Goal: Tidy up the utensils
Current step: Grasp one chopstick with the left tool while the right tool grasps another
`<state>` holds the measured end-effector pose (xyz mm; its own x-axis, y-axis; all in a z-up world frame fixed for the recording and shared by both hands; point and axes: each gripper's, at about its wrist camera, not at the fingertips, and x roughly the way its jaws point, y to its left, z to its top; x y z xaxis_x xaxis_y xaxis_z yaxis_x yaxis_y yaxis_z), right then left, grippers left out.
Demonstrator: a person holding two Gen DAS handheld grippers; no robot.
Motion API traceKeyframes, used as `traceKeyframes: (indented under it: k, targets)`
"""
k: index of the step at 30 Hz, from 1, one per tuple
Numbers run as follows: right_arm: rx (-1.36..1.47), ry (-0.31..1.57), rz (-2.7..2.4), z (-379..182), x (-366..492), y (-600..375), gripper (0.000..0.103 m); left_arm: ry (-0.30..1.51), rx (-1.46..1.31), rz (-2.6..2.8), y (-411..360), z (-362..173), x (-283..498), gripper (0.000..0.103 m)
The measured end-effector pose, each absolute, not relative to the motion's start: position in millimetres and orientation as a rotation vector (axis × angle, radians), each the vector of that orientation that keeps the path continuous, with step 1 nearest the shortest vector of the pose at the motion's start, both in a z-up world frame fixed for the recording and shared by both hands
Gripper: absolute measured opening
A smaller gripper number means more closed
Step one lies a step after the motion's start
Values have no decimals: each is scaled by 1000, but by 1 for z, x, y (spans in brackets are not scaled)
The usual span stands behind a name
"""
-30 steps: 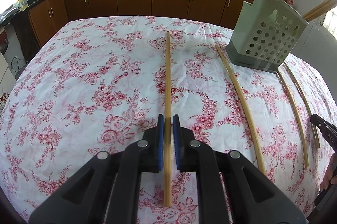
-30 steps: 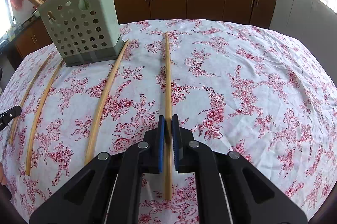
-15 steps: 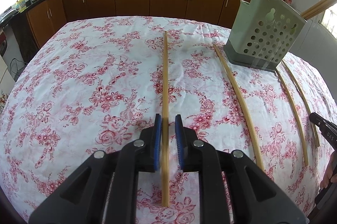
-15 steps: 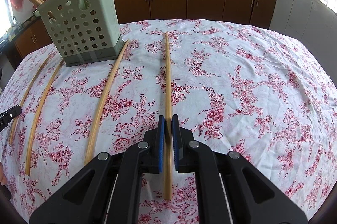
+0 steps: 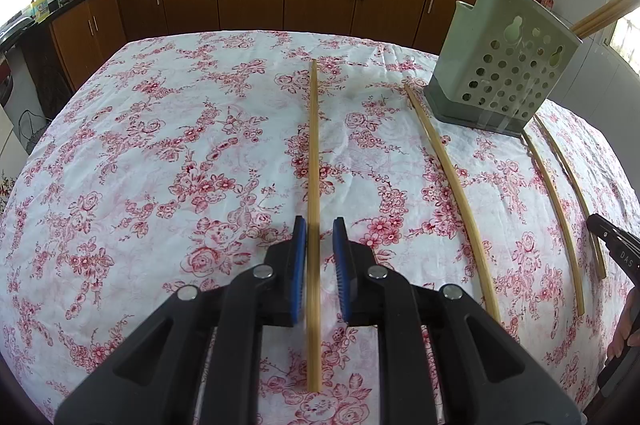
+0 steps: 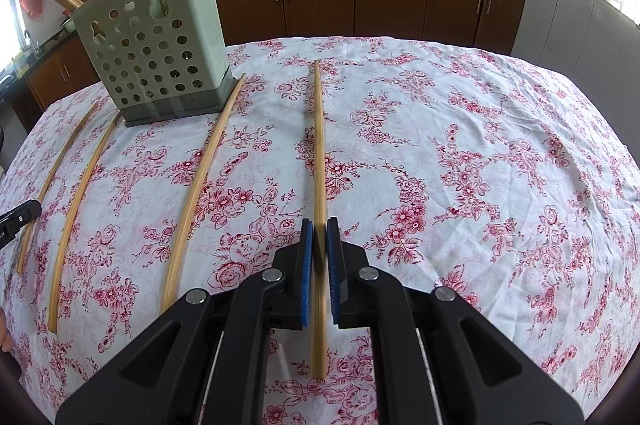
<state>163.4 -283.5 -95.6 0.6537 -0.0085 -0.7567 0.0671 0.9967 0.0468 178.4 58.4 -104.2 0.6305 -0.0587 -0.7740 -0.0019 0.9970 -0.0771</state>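
At frame centre, on floral cloth (image 5: 160, 165): left gripper (image 5: 320, 261) pads apart, straddling chopstick (image 5: 313, 161); right gripper (image 6: 319, 257) clamped on another chopstick (image 6: 319, 145). Likely light, stiff, slippery; grip near end. Holder (image 6: 154, 41) upper left in right view.

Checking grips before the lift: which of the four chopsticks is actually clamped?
The rightmost chopstick, in the right gripper: its pads pinch it. The left gripper only straddles the leftmost chopstick, pads apart.

both claws, left claw (image 5: 319, 249) and right claw (image 6: 319, 249), are black plastic with blue ribbed pads (image 5: 299, 265) and silver round screws (image 6: 273, 275).
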Motion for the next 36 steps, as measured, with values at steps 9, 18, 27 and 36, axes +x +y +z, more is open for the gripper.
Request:
traceKeyframes:
  k: [9,18,27,36]
  targets:
    - [72,857,-47,-95,164,-283,9,888,-73,-33,58,-104,178,16]
    - [72,857,-47,-95,164,-283,9,889,-72,-32,58,-104,179,16]
    - [75,857,-45,-95,164,-283,9,889,-68,-30,58,-104,179,16]
    - [91,857,-32,-95,156,-284,9,896,-22,-7,56,-104,163,16]
